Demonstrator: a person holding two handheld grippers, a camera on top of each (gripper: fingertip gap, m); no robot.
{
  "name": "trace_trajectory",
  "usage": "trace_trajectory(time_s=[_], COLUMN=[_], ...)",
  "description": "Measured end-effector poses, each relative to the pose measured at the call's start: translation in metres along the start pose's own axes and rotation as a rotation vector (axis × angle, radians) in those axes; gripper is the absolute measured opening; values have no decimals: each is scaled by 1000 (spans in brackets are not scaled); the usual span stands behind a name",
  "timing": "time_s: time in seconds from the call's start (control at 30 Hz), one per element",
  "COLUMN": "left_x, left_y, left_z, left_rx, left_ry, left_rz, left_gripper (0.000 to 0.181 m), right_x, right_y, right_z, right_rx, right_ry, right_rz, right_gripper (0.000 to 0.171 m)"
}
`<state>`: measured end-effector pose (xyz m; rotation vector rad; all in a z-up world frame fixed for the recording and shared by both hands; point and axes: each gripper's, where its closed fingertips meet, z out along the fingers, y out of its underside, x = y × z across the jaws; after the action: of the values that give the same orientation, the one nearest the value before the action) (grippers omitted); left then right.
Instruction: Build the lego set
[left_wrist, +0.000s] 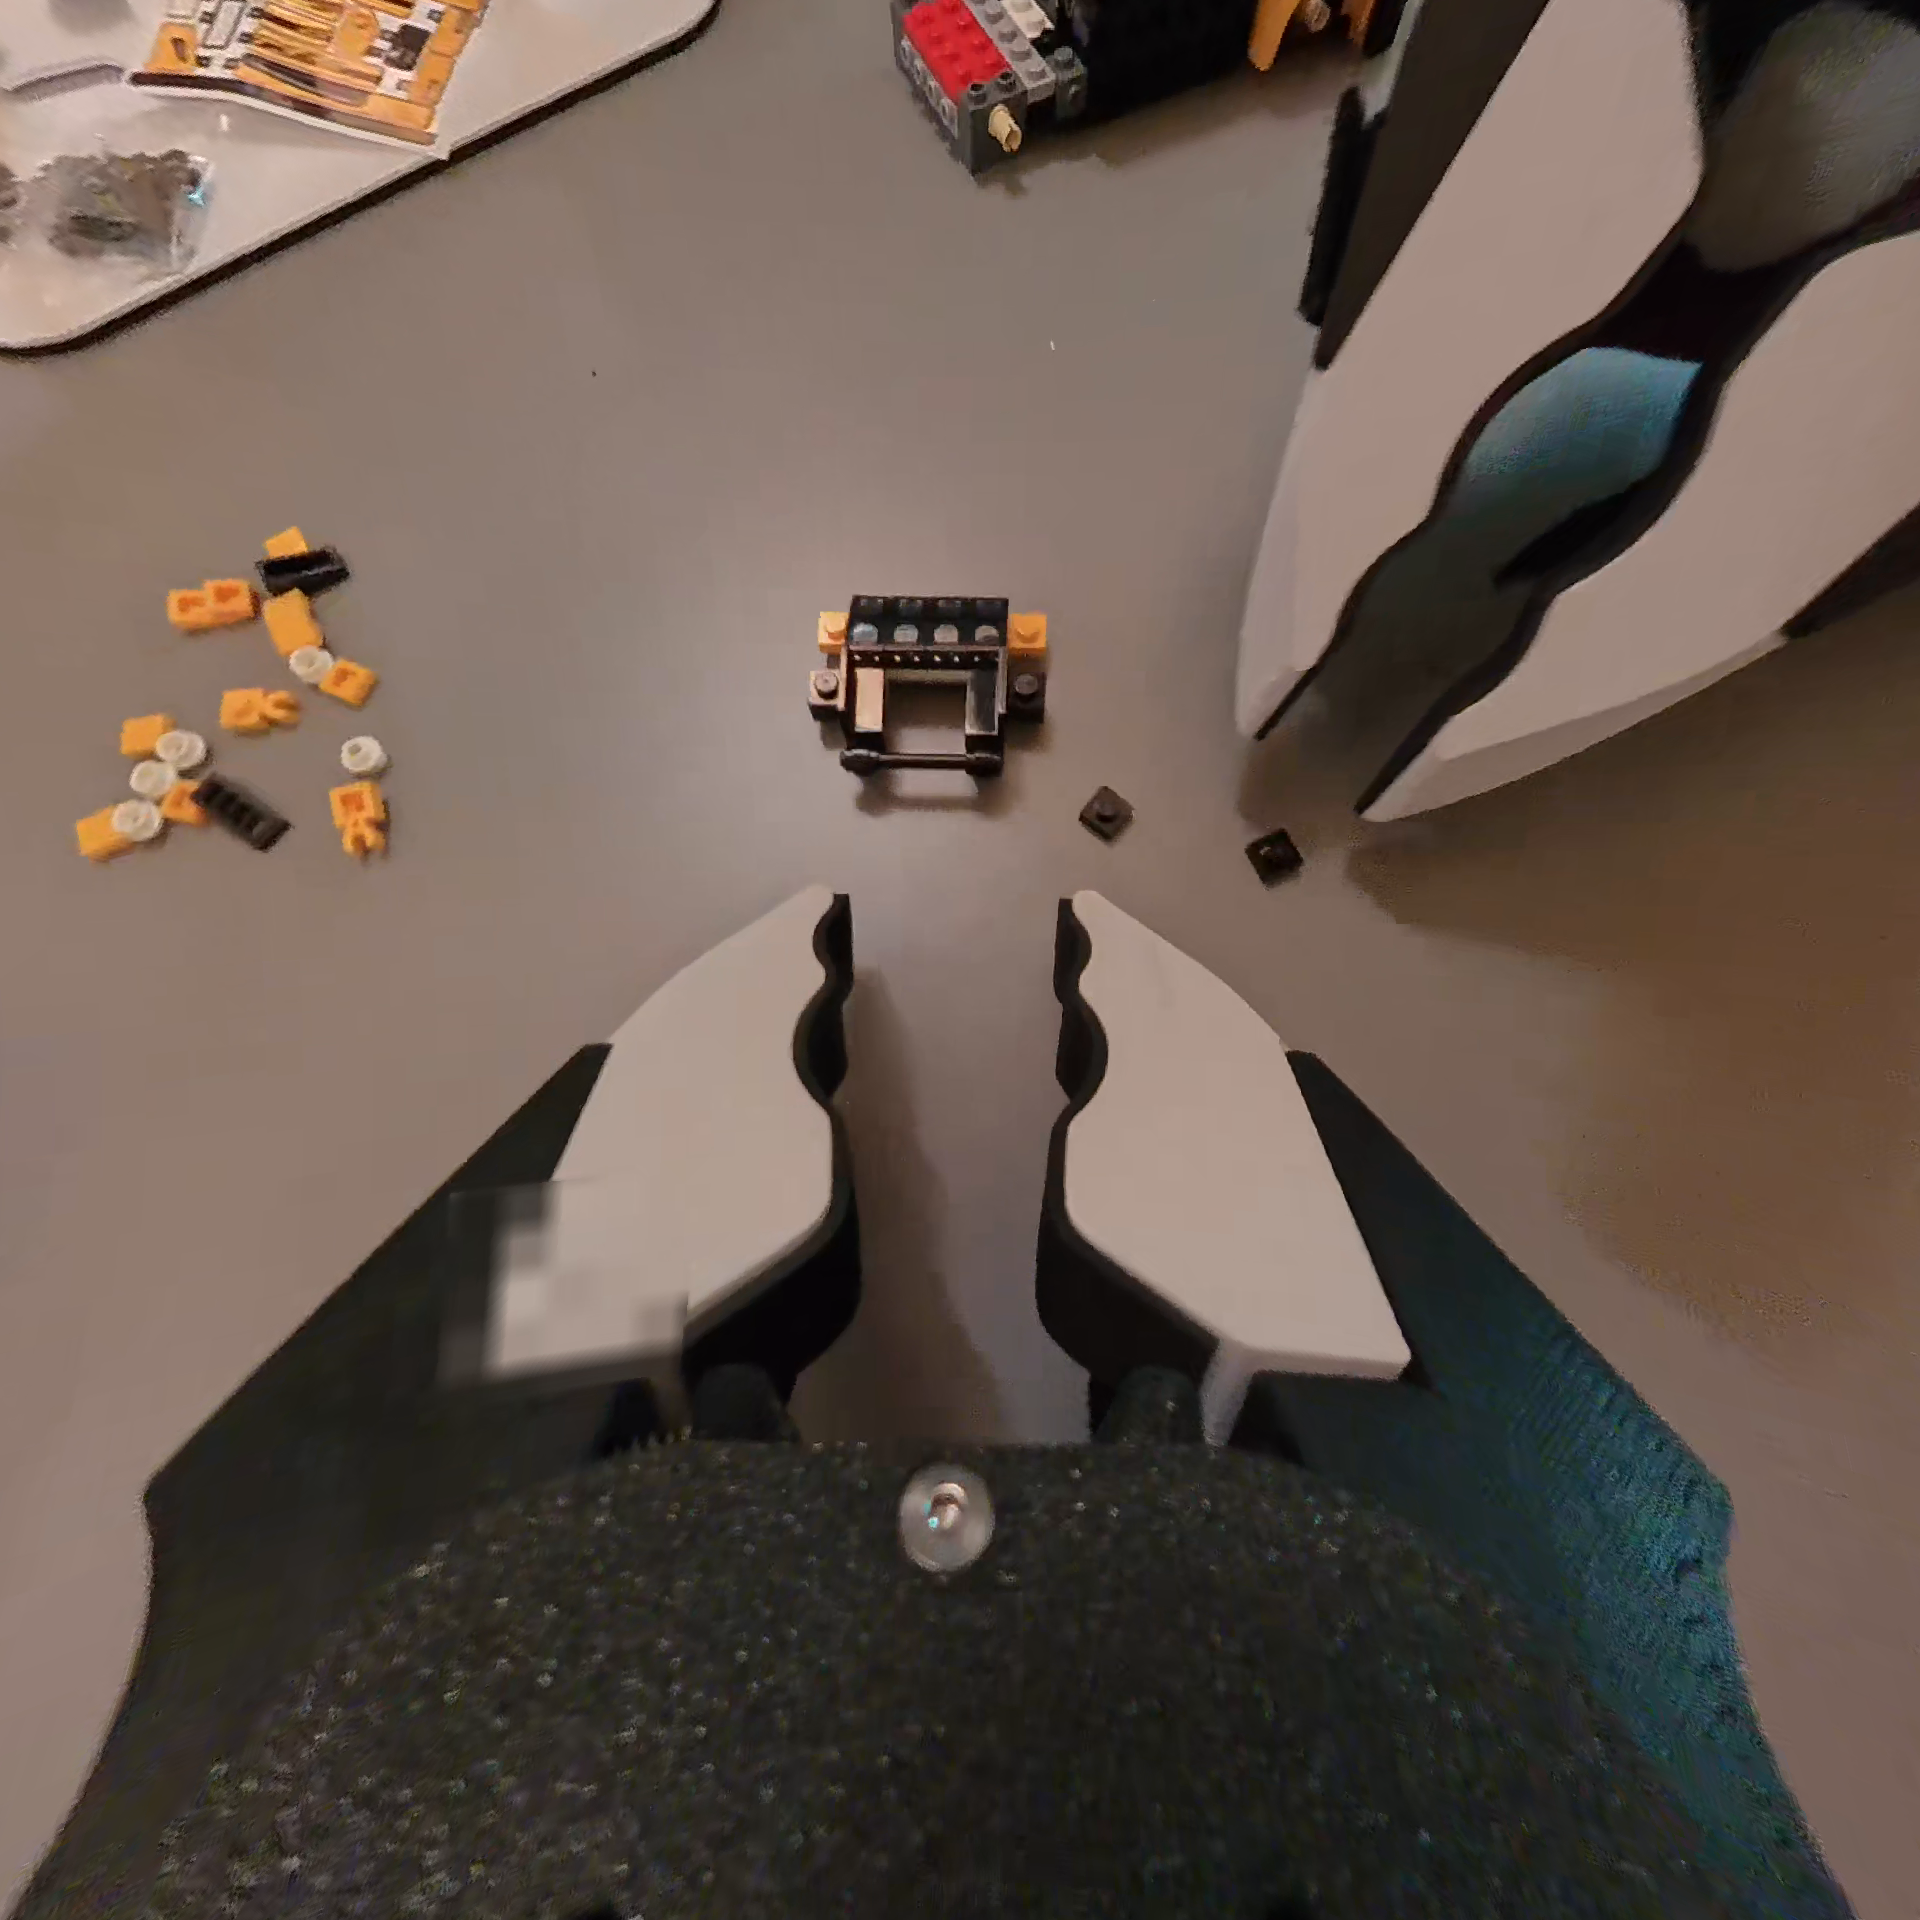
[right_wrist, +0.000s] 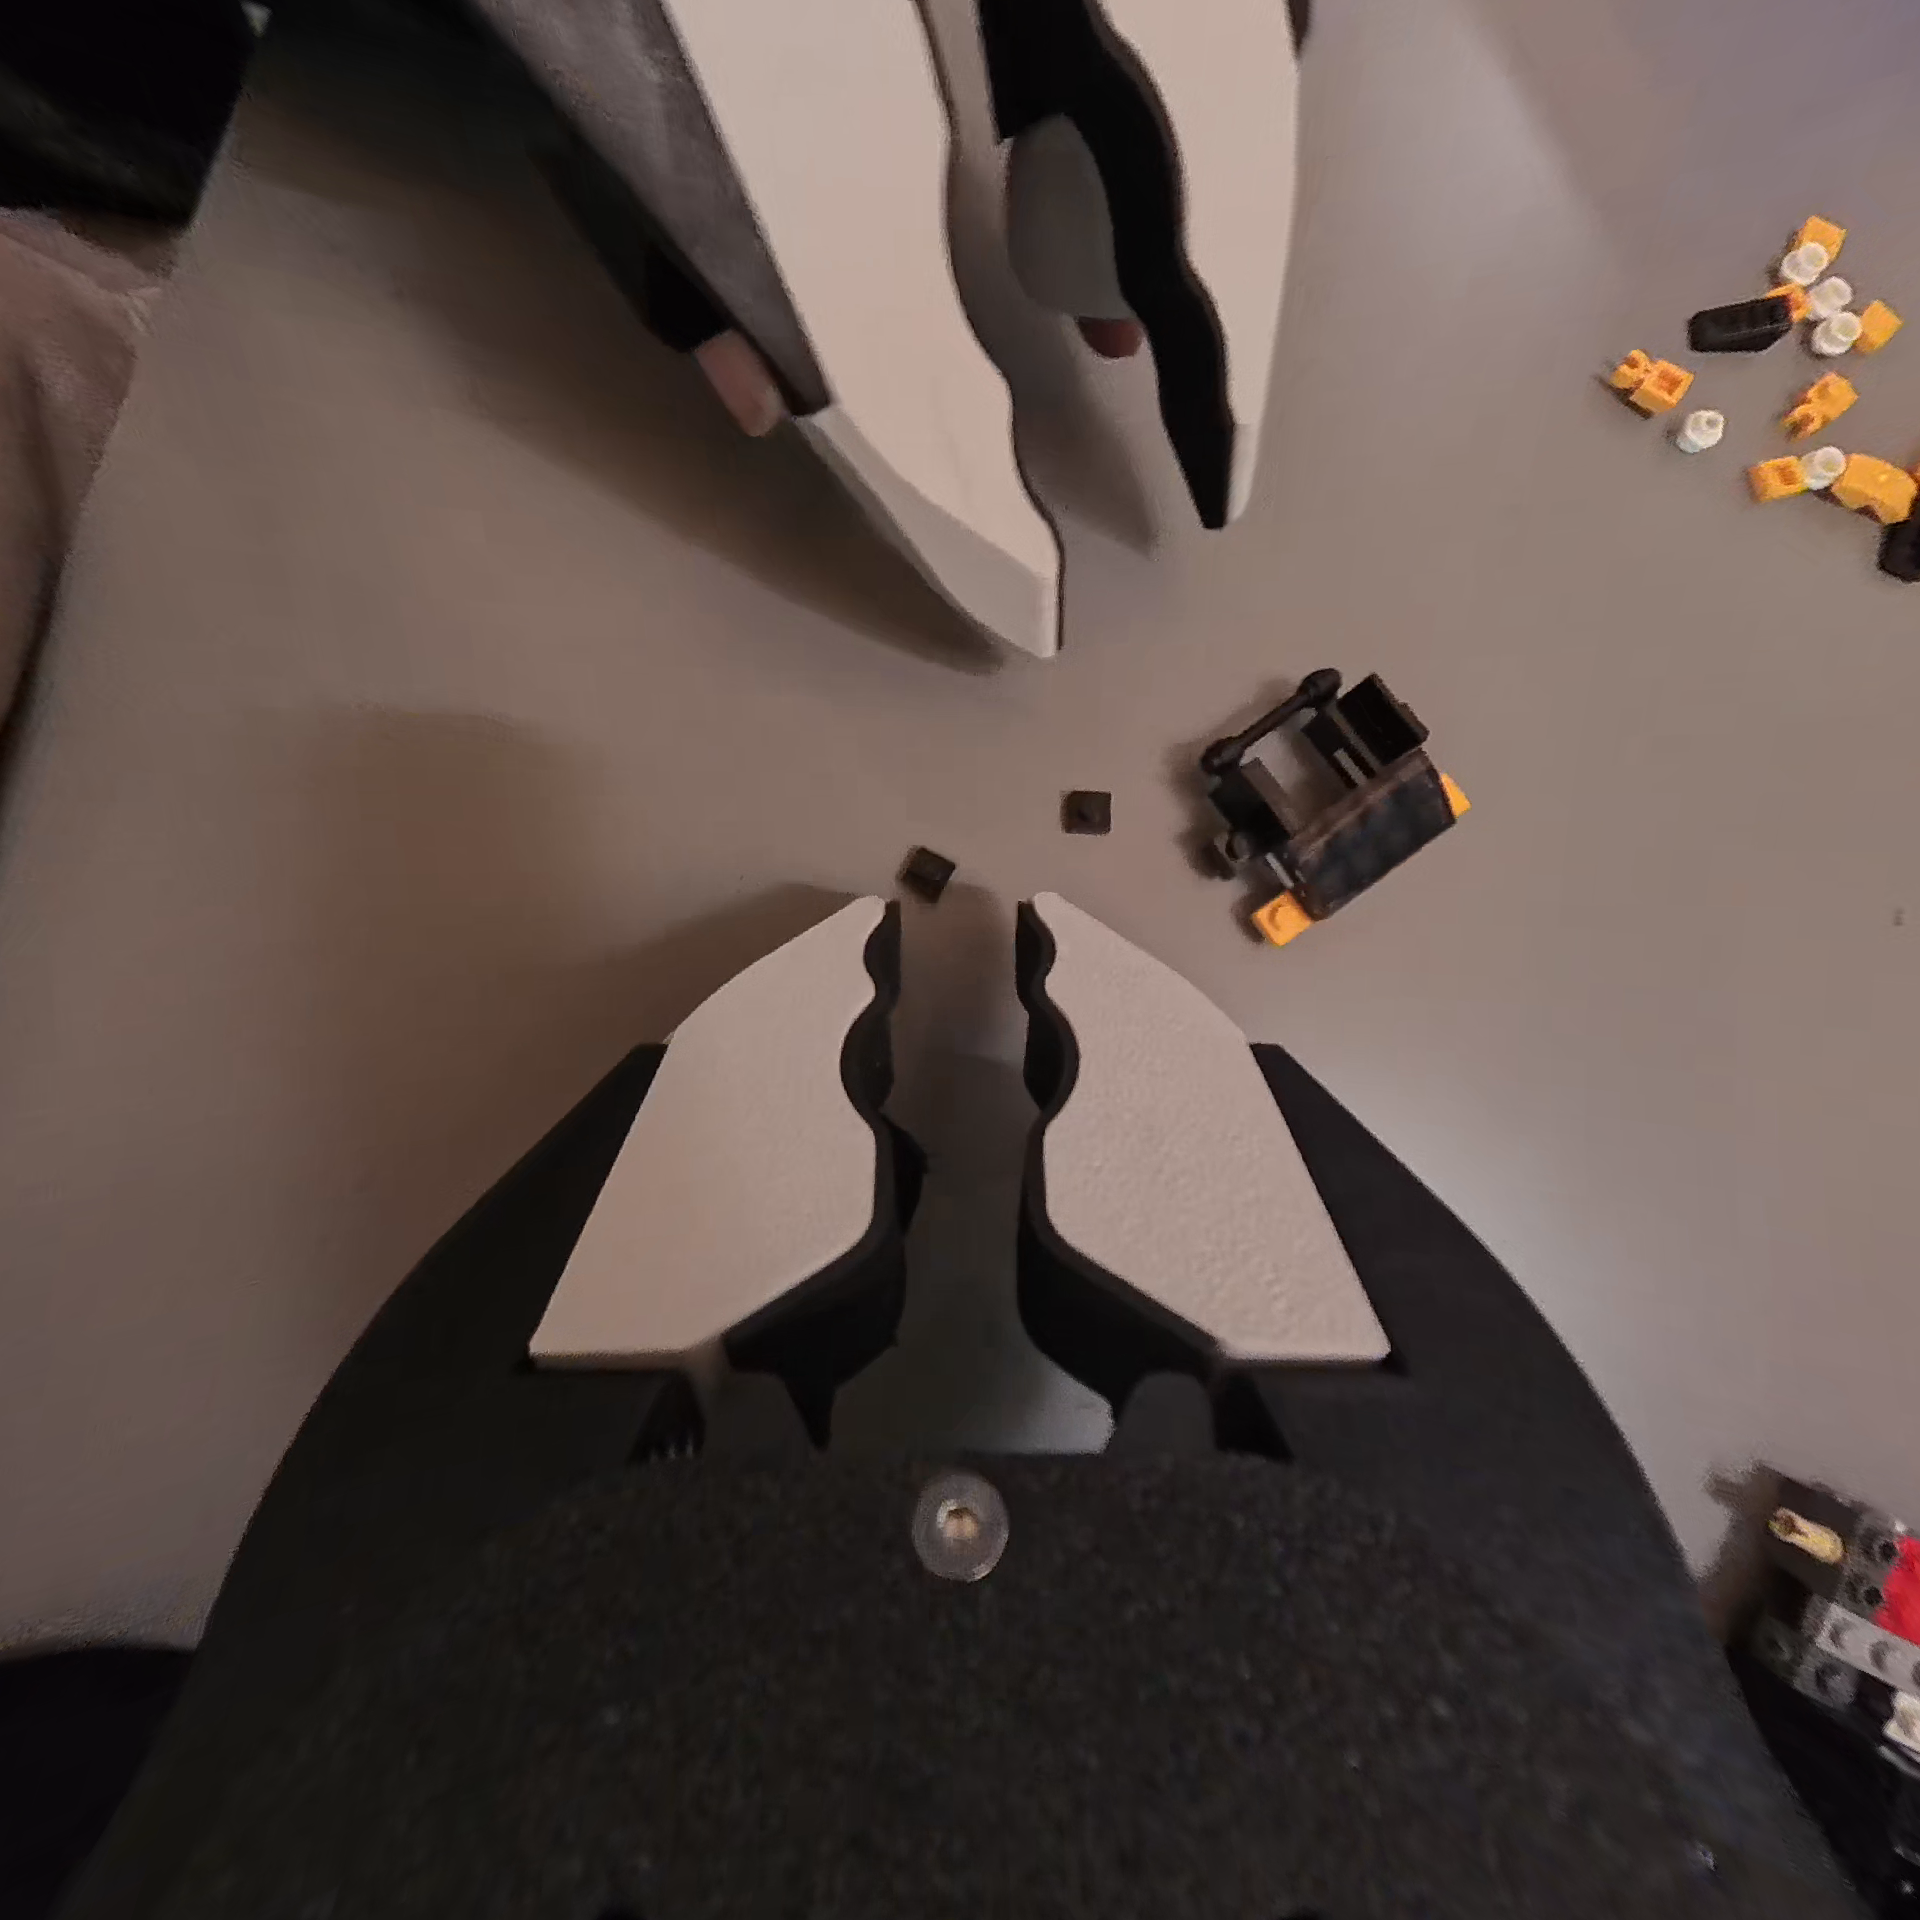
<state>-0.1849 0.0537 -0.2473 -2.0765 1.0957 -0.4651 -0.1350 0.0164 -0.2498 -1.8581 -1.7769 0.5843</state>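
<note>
Grey desk (left_wrist: 623, 436) carries everything you are working with: the small black-and-orange lego assembly (left_wrist: 928, 686) sits near its middle, straight ahead of your left gripper (left_wrist: 954, 914), whose fingers stand well apart with nothing between them. Two tiny black square pieces lie loose just beside the assembly; the nearer piece (left_wrist: 1105, 812) is closest to it and the farther piece (left_wrist: 1274, 856) lies just off the tips of your right gripper (left_wrist: 1320, 769). From the right wrist view, your right gripper (right_wrist: 954, 909) is parted a little less than the left and also empty, with that same black piece (right_wrist: 925, 869) just beyond its left fingertip, apart from it, and the other piece (right_wrist: 1087, 811) between it and the assembly (right_wrist: 1335, 805). A scatter of orange, white and black loose pieces (left_wrist: 234, 696) lies toward the left edge of the desk, well apart from the assembly. At the far left corner rests a pale mat (left_wrist: 343, 187) bearing an instruction booklet (left_wrist: 301, 57) and a clear bag of dark parts (left_wrist: 114, 208). At the far edge stands a larger build with a red brick on top (left_wrist: 997, 73)
</note>
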Motion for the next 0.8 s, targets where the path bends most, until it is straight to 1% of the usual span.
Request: trace_trajectory(time_s=[0.13,0.43,0.7,0.8], left_x=[9,14,12,9], left_y=[3,4,4,5], left_z=[-5,3,0,-2], left_rx=[22,24,53,63], left_ry=[-5,14,11,0], left_rz=[-35,-52,-67,-79], left_gripper=[35,32,31,31], right_x=[5,15,12,10], right_y=[-7,-6,-5,-6], right_z=[4,11,20,20], right_rx=[-2,-21,-56,-56], right_ry=[31,69,64,71], right_rz=[33,130,141,148], right_gripper=[22,25,26,32])
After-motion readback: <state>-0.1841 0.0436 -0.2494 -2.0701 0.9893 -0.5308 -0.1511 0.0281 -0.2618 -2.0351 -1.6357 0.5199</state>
